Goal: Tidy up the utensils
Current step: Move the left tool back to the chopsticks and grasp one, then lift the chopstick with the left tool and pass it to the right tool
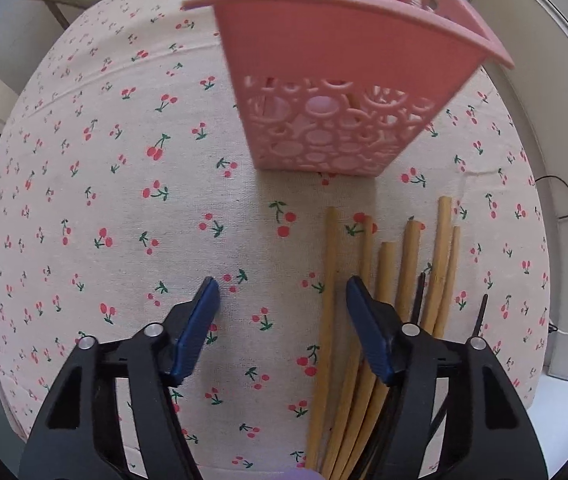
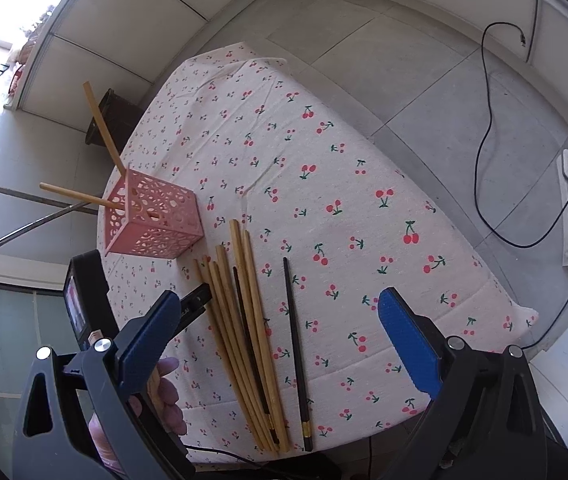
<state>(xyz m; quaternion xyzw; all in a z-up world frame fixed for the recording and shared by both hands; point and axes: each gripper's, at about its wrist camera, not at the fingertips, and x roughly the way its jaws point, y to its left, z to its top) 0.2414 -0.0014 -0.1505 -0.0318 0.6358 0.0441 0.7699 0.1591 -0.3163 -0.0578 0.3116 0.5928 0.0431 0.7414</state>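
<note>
On cloth: 6 bamboo chopsticks [image 2: 244, 320], 2 black [image 2: 296, 352] | basket [image 2: 156, 220]: 2 | both hand-held grippers [image 1: 282, 296] [image 2: 276, 320] wide open, empty

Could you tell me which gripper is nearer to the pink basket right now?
Left. The left gripper hovers open just in front of the pink basket, beside the chopsticks. The right gripper is open too, farther back over the table's near edge.

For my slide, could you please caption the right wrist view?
Open right gripper above chopsticks on a cherry-print tablecloth, near a pink basket.
</note>
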